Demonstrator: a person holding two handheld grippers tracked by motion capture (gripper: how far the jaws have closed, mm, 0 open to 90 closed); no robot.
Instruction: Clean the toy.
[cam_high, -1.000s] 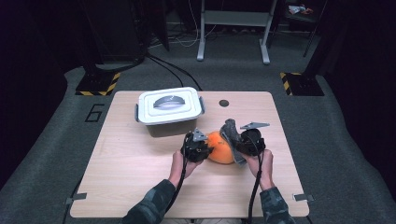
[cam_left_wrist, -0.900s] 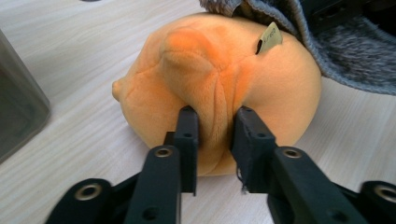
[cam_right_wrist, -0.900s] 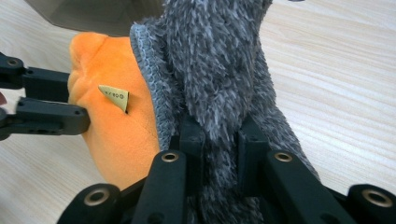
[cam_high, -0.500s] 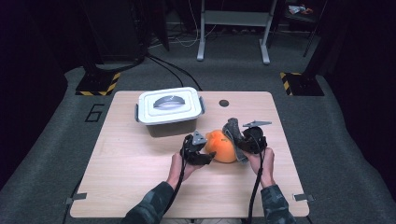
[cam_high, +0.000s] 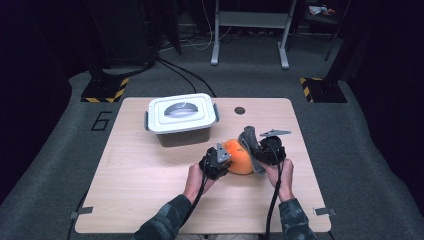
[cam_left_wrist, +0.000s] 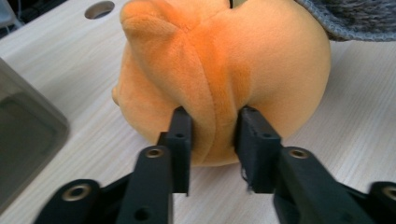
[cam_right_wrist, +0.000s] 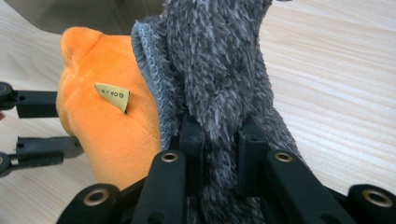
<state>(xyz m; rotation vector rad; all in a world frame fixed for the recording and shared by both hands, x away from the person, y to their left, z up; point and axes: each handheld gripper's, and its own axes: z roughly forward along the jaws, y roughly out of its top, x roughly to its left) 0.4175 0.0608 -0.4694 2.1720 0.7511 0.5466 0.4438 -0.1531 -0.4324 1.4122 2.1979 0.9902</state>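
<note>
Count, bench (cam_high: 150, 200) contents:
- Orange plush toy (cam_high: 238, 156): 1, roughly at centre of bench, toward 4 o'clock.
- Grey fuzzy knit piece (cam_high: 251, 145): 1, draped against the plush on its 3 o'clock side.
- Lidded white bin (cam_high: 181, 120): 1, toward 11 o'clock.
- Yellow fabric tag (cam_right_wrist: 112, 95) on the plush: 1.
- Round hole (cam_high: 239, 110) in bench top: 1, at 12 o'clock.
- Hand-held grippers: 2, left hand-held gripper (cam_high: 216, 161), right hand-held gripper (cam_high: 266, 150).
- Person's hands on them: 2.
</note>
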